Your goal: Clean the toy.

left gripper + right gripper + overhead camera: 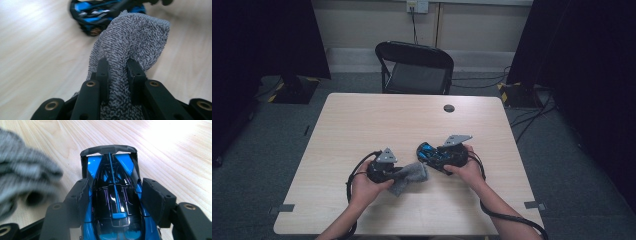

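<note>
Where the left gripper point(117, 66) pinches shut, we find a grey knitted cloth point(130, 40) bunched between its jaws, its free end hanging forward over the table point(362, 120). Just beside it, the right gripper point(117, 192) holds a blue and black toy car point(113, 202), jaws clasping its flanks, rear wing pointing away. From above, cloth and car seem nearly touching, though blur leaves that uncertain. Both sit near the table's front edge.

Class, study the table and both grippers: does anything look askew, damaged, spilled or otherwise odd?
Nothing stands out. The left gripper pinches a bunched grey cloth, the right gripper has a blue and black toy car between its jaws, and the table shows no spill.
</note>
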### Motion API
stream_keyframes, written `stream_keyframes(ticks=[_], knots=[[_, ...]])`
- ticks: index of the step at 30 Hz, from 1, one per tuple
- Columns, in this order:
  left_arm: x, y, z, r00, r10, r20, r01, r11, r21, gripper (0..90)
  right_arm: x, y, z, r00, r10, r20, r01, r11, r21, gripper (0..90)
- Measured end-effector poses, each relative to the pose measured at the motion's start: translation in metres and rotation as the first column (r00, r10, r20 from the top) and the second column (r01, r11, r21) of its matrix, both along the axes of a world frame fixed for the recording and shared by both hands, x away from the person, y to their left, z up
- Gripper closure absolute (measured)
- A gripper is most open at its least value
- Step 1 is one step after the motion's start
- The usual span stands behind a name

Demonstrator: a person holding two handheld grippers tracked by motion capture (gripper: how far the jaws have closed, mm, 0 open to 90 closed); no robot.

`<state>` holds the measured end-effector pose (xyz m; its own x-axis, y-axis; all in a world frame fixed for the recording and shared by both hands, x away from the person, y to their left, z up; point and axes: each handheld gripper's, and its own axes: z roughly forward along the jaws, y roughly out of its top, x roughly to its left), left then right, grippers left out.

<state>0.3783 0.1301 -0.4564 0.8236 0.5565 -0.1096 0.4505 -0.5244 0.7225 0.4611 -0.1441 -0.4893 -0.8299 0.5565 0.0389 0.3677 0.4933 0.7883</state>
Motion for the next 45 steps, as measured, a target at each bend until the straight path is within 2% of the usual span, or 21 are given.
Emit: stream_keyframes(ticks=[3,6,7,10,16,18,21,23,27,32,37,40,42,45], knots=[[-0.003,-0.01,-0.005,0.9998,-0.02,-0.01,0.02,0.9998,-0.005,74.8,0.0,0.001,0.002,0.9997,0.003,-0.023,-0.003,1.0,-0.004,34.2],[-0.005,-0.018,-0.009,0.9988,-0.046,-0.017,0.046,0.9989,-0.01,74.8,0.0,0.002,0.003,0.9998,0.011,-0.017,-0.012,1.0,-0.02,33.1],[-0.006,-0.021,-0.01,0.9982,-0.055,-0.023,0.055,0.9985,-0.009,74.7,0.0,0.002,0.003,0.9997,0.01,-0.02,-0.011,1.0,-0.019,30.2],[-0.008,-0.028,-0.012,0.9974,-0.069,-0.019,0.069,0.9975,-0.011,74.4,-0.001,0.002,0.005,0.9997,0.006,-0.022,-0.006,1.0,-0.017,28.6],[-0.008,-0.036,-0.015,0.9958,-0.091,-0.008,0.091,0.9958,-0.001,71.9,-0.002,-0.004,0.013,0.9998,0.004,-0.017,-0.004,1.0,0.015,27.6],[-0.01,-0.039,-0.015,0.9945,-0.104,-0.008,0.104,0.9945,0.0,68.4,-0.003,-0.006,0.017,0.9999,0.011,-0.012,-0.011,1.0,0.02,27.4],[-0.011,-0.04,-0.012,0.9938,-0.111,0.006,0.111,0.9939,0.003,54.8,-0.007,-0.006,0.022,0.9995,0.028,-0.012,-0.028,0.999,0.025,27.4],[-0.012,-0.038,-0.01,0.9936,-0.112,0.011,0.112,0.9936,0.011,49.9,-0.01,-0.006,0.026,0.999,0.045,-0.007,-0.044,0.998,0.039,27.4],[-0.013,-0.029,-0.001,0.995,-0.099,0.015,0.099,0.9949,-0.02,40.5,-0.019,-0.004,0.032,0.9958,0.092,0.0,-0.092,0.993,0.068,27.6],[-0.011,-0.013,0.009,0.9986,-0.05,0.018,0.051,0.9974,-0.05,33.1,-0.034,0.001,0.035,0.9848,0.173,0.002,-0.173,0.98,0.104,28.4],[-0.005,0.0,0.012,0.9997,-0.013,0.02,0.014,0.9977,-0.067,28.7,-0.051,0.01,0.038,0.9634,0.268,0.009,-0.266,0.954,0.141,29.4],[-0.002,0.003,0.011,0.9997,0.009,0.021,-0.008,0.9969,-0.078,26.6,-0.062,0.02,0.036,0.943,0.332,0.018,-0.332,0.935,0.124,32.1],[0.0,0.006,0.012,0.9994,0.029,0.021,-0.027,0.9963,-0.082,23.4,-0.067,0.027,0.032,0.934,0.357,0.014,-0.356,0.928,0.108,33.0],[0.002,0.009,0.014,0.9991,0.029,0.032,-0.026,0.9953,-0.094,21.1,-0.073,0.033,0.024,0.9237,0.383,-0.002,-0.381,0.92,0.09,35.0]])
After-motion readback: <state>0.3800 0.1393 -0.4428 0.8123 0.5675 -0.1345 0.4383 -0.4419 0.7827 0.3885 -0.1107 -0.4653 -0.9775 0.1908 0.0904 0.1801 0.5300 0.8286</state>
